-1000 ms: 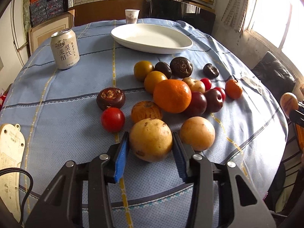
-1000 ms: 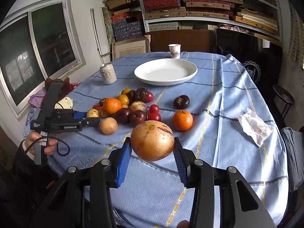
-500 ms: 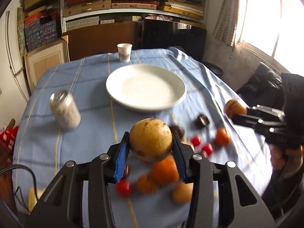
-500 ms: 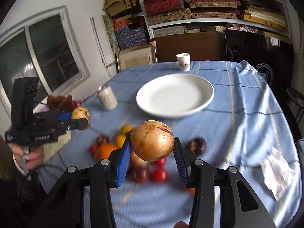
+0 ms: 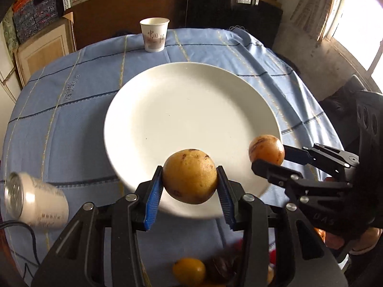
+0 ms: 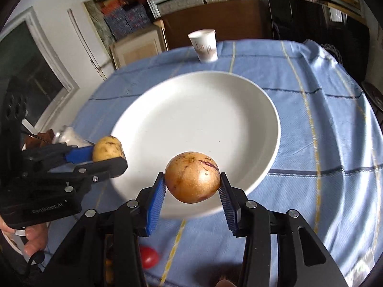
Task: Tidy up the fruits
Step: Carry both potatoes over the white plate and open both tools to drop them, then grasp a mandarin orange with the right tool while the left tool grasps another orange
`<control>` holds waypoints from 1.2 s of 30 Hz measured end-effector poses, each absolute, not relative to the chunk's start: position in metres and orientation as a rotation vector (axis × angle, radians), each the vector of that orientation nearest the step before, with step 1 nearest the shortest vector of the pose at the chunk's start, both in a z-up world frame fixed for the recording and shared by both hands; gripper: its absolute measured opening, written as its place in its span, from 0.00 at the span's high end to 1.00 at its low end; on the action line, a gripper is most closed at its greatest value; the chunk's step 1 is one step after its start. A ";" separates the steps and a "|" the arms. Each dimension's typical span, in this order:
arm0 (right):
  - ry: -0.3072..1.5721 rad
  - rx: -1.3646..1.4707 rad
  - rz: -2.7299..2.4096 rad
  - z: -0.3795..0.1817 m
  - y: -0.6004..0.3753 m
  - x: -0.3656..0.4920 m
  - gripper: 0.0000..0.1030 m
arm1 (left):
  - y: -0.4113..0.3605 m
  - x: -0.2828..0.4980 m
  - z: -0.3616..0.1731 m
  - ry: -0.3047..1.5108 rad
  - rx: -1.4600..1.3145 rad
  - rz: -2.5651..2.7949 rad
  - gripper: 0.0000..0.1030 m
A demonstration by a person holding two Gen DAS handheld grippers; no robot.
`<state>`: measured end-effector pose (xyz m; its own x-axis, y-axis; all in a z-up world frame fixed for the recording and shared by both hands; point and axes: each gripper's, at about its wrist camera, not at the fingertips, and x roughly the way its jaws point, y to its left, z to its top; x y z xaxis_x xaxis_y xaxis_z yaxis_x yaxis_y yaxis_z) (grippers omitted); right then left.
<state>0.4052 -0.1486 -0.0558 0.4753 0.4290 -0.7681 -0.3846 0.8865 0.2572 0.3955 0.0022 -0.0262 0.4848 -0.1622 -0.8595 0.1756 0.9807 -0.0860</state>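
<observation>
My left gripper is shut on a round yellow-brown fruit, held above the near rim of the white plate. My right gripper is shut on a golden-brown fruit over the plate's near edge. In the left wrist view the right gripper comes in from the right with its fruit. In the right wrist view the left gripper comes in from the left with its fruit. Nothing lies on the plate.
A paper cup stands at the table's far edge. A white drink can stands left of the plate. Loose fruits lie near the bottom edge, a red one among them. A blue checked tablecloth covers the round table.
Both grippers have carried their fruits away from the fruit pile and forward to the plate's near rim. The plate now fills both views and the pile has dropped to the bottom edge.
</observation>
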 end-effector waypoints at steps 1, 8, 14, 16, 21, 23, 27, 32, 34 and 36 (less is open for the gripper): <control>0.956 0.044 0.494 -0.059 -0.146 0.406 0.55 | 0.001 0.400 -0.029 1.055 0.017 -0.201 0.58; 0.900 0.054 0.506 -0.043 -0.152 0.394 0.28 | 0.008 0.392 -0.024 1.002 0.015 -0.155 0.28; 0.743 0.064 0.563 0.004 -0.179 0.304 0.03 | 0.005 0.316 0.010 0.852 0.045 -0.185 0.21; 0.694 0.042 0.587 0.011 -0.188 0.264 0.03 | 0.004 0.282 0.016 0.811 0.036 -0.207 0.18; 0.584 -0.090 0.528 0.002 -0.203 0.176 0.03 | 0.003 0.195 0.008 0.754 -0.076 -0.302 0.17; 0.565 -0.122 0.457 -0.012 -0.209 0.158 0.03 | -0.001 0.169 -0.001 0.723 -0.059 -0.271 0.17; 0.654 -0.116 0.346 -0.041 -0.220 0.164 0.03 | -0.005 0.128 -0.025 0.672 0.059 -0.162 0.08; 0.710 -0.053 0.297 -0.055 -0.228 0.186 0.04 | 0.014 0.115 -0.035 0.632 0.021 -0.192 0.06; 0.733 -0.051 0.300 -0.061 -0.225 0.193 0.08 | 0.020 0.117 -0.038 0.630 -0.014 -0.209 0.06; 0.761 -0.047 0.309 -0.068 -0.221 0.199 0.14 | 0.023 0.119 -0.044 0.644 -0.051 -0.240 0.06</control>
